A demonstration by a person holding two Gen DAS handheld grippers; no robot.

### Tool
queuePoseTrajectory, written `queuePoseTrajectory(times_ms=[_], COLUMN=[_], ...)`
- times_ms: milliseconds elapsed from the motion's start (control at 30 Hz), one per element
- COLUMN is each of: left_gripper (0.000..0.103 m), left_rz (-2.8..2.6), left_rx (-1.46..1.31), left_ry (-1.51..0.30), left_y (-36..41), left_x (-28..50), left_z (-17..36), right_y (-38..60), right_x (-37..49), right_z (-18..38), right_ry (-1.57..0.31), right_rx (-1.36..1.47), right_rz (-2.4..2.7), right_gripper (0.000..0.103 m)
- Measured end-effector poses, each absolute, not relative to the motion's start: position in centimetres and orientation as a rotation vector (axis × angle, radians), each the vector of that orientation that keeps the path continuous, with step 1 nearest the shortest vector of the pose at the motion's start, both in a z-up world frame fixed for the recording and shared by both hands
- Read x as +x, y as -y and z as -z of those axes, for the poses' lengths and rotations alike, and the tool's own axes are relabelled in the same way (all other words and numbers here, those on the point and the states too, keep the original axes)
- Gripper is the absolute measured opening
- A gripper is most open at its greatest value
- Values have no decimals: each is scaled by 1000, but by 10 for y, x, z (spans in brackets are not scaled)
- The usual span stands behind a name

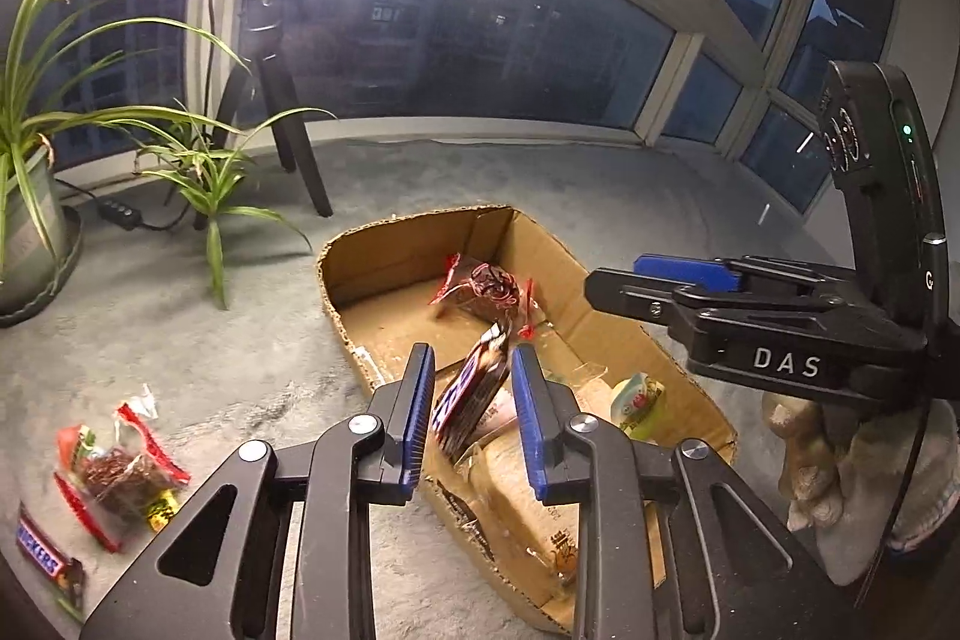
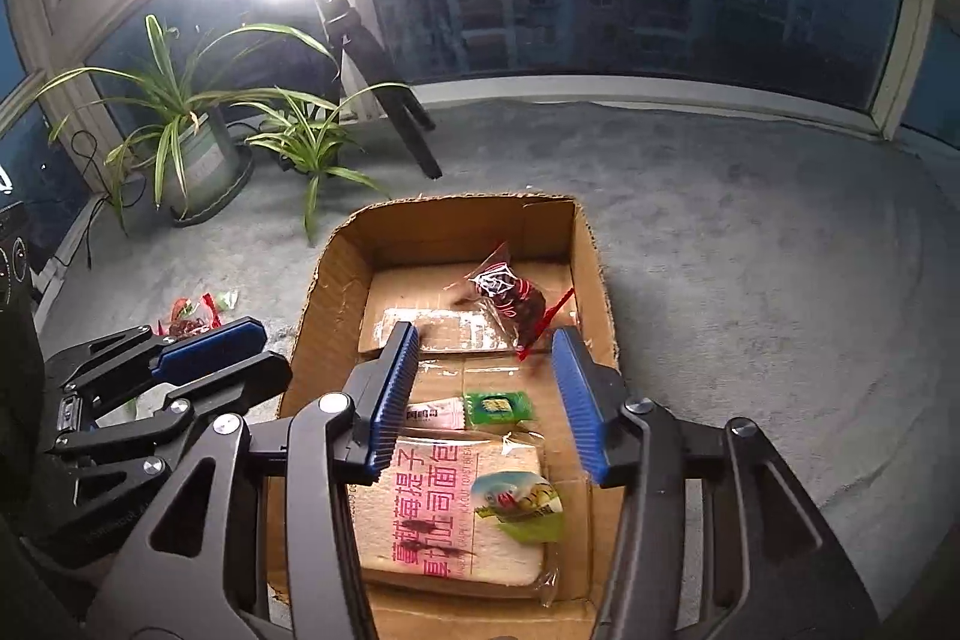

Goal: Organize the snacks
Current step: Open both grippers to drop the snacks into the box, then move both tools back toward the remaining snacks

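An open cardboard box (image 1: 384,256) (image 2: 336,280) lies on the grey carpet. In it are a clear red-edged bag of dark snacks (image 1: 486,283) (image 2: 510,295), a toast bread pack (image 2: 447,508), a small jelly cup (image 1: 639,403) (image 2: 519,505) and a green sachet (image 2: 495,407). My left gripper (image 1: 471,394) is open over the box's near left edge, with a Snickers bar (image 1: 471,397) tilted and blurred between its fingers, touching neither pad clearly. My right gripper (image 2: 486,388) is open and empty above the box; it shows in the left wrist view (image 1: 678,280).
Outside the box on the carpet lie another red-edged snack bag (image 1: 120,472) (image 2: 189,313) and a second Snickers bar (image 1: 45,556). A potted plant (image 1: 30,202) (image 2: 198,160), a smaller plant (image 1: 204,172), a lamp tripod (image 1: 288,124) and cables stand by the windows.
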State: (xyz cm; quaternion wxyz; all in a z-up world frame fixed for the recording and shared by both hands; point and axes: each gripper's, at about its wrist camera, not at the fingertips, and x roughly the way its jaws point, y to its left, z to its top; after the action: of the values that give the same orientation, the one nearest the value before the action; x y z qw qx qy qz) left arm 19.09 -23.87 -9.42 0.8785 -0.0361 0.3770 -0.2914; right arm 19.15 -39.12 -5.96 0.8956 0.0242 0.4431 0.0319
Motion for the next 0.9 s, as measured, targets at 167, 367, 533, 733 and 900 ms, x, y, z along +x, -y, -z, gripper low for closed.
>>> queuePoseTrajectory(times_ms=[167,367,533,733,900], left_gripper=[25,25,25,25,25], left_rz=[591,561,510,426,356], left_rx=[-98,-110,-128,-142,-160], left_ry=[-782,-781,-782,-792,-821], left_y=[227,204,170,116,67], left_x=[186,175,161,137,118], left_z=[90,88,87,91,99], right_y=[387,371,348,314,276], right_x=[187,179,172,162,156], right_z=[55,48,43,43,49], right_ry=[-907,-888,-876,-883,-902], right_rx=[63,91,93,105,80], right_rz=[-71,-104,-144,-229,-315], right_gripper=[49,54,61,61,61])
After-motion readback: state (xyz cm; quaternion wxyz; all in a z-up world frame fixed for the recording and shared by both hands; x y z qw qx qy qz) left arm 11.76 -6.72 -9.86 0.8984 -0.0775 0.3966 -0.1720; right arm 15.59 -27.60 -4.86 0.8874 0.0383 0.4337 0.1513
